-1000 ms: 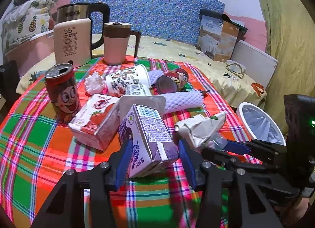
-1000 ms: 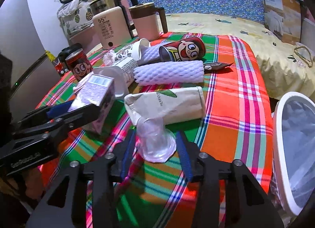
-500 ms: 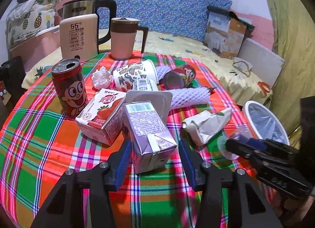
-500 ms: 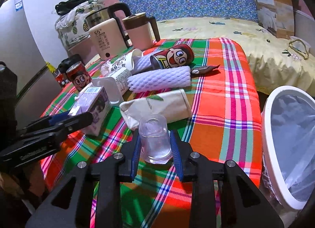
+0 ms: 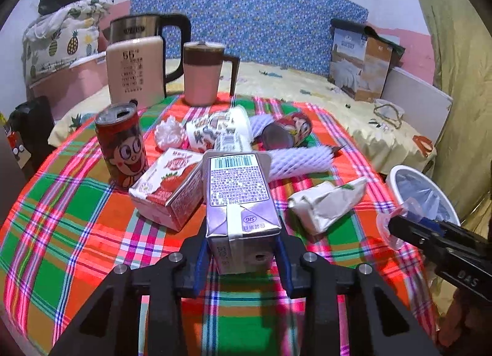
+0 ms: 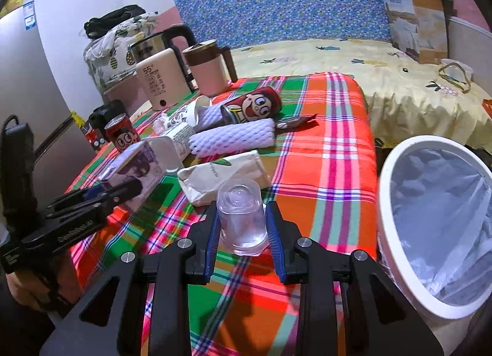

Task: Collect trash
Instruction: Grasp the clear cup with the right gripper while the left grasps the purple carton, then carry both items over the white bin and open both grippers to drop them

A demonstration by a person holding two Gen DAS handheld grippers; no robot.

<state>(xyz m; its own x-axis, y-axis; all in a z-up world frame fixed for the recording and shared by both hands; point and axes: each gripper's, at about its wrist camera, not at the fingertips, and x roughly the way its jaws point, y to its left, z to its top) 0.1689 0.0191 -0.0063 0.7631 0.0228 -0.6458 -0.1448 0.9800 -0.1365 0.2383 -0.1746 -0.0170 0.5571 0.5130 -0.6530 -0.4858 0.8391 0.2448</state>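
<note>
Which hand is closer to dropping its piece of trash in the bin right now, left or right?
Right. The right gripper grips the clear plastic cup beside the white bin. The left gripper grips the purple carton mid-table, farther away.

Bare tablecloth (image 6: 335, 153) runs open along the frame's right-centre toward the bin (image 6: 387, 202); cartons, cans and foam sleeve (image 6: 233, 137) crowd the centre-left.
</note>
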